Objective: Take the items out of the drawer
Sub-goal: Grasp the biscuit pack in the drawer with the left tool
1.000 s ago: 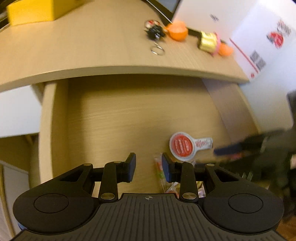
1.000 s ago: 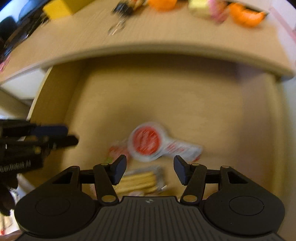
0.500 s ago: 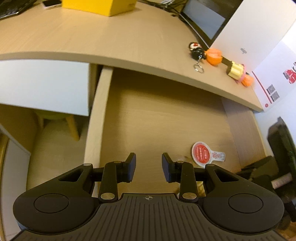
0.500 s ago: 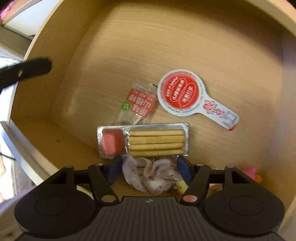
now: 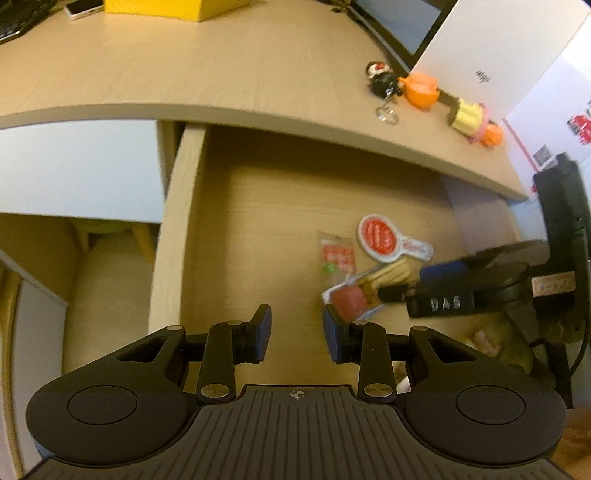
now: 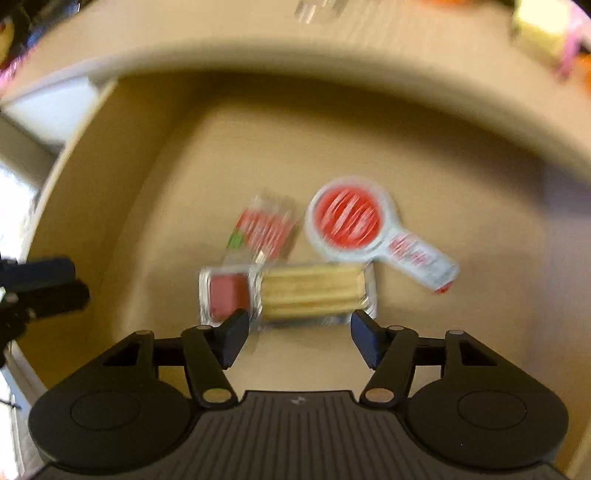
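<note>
The open wooden drawer (image 5: pixel 173 240) holds a clear pack of biscuit sticks with pink dip (image 6: pixel 288 291), a small red sachet (image 6: pixel 264 229) and a round red-and-white paddle-shaped packet (image 6: pixel 347 219). My right gripper (image 6: pixel 299 334) points down just short of the biscuit pack (image 5: pixel 365 288). Its jaws are closing with nothing between them, and the pads touch nothing. In the left wrist view the right gripper (image 5: pixel 410 284) reaches over that pack. My left gripper (image 5: pixel 297 334) hovers open and empty above the drawer's near left part, and shows at the edge of the right wrist view (image 6: pixel 44 284).
The desk top (image 5: pixel 221 74) overhangs the drawer's back. On it lie a keychain (image 5: pixel 382 83), orange toys (image 5: pixel 421 90), a yellow box (image 5: pixel 177 7) and a white box (image 5: pixel 491 62). A crumpled wrapper (image 5: pixel 484 339) lies at the drawer's near right. The picture is blurred.
The right wrist view has shifted back and up: the crumpled wrapper seen between its fingers half a second ago is gone from view. The left view has swung slightly; its jaws are unchanged.
</note>
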A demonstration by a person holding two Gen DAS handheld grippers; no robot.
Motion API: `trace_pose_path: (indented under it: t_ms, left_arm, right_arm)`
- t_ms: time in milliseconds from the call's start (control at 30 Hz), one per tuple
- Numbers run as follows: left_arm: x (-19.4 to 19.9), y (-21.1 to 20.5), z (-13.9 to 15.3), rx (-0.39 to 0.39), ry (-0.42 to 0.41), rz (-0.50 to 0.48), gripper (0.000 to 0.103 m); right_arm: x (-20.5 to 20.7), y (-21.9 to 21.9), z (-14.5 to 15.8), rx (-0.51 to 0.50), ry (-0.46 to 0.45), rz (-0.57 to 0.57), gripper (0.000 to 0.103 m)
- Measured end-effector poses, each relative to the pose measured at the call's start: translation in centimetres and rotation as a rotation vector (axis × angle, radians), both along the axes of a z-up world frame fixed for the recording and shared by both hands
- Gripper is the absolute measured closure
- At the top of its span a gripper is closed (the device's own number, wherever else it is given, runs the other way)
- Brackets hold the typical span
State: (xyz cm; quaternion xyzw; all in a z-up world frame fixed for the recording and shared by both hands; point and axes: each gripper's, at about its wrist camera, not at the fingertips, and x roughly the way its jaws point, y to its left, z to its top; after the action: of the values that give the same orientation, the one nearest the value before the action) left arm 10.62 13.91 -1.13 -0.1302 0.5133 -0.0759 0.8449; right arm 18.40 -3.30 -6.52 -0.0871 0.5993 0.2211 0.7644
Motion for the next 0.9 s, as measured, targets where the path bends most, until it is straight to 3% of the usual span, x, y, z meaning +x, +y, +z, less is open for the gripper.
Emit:
trace_pose_path:
  t_ms: [233, 400, 500, 567, 667, 900]
  left_arm:
    - [0.1, 0.0, 0.8, 0.019, -0.002, -0.086, 0.070]
    - [1.7, -2.2, 0.4, 0.077, 0.016, -0.213, 0.070]
    - [2.5, -5.0, 0.2, 0.113, 0.011, -0.348, 0.070]
    - [2.8, -7.1, 0.1, 0.133, -0.012, -0.460, 0.069]
    - [3.5, -10.4, -1.0, 0.246, -0.060, -0.569, 0.069]
    - [5.7, -14.5, -4.5, 0.343, -0.010, -0.642, 0.068]
  right_arm:
    - [1.5, -1.1, 4.7, 0.061, -0.258, -0.014, 0.040]
    - [1.1, -2.2, 5.7, 0.073, -0.416, -0.038, 0.040]
    - [0.8, -4.0, 5.4, 0.130, -0.492, -0.125, 0.039]
    - [0.5, -5.2, 5.6, 0.144, -0.502, -0.186, 0.039]
    - [-0.2, -6.7, 5.8, 0.132, -0.469, -0.229, 0.039]
    - [-1.4, -9.2, 4.2, 0.100, -0.417, -0.303, 0.039]
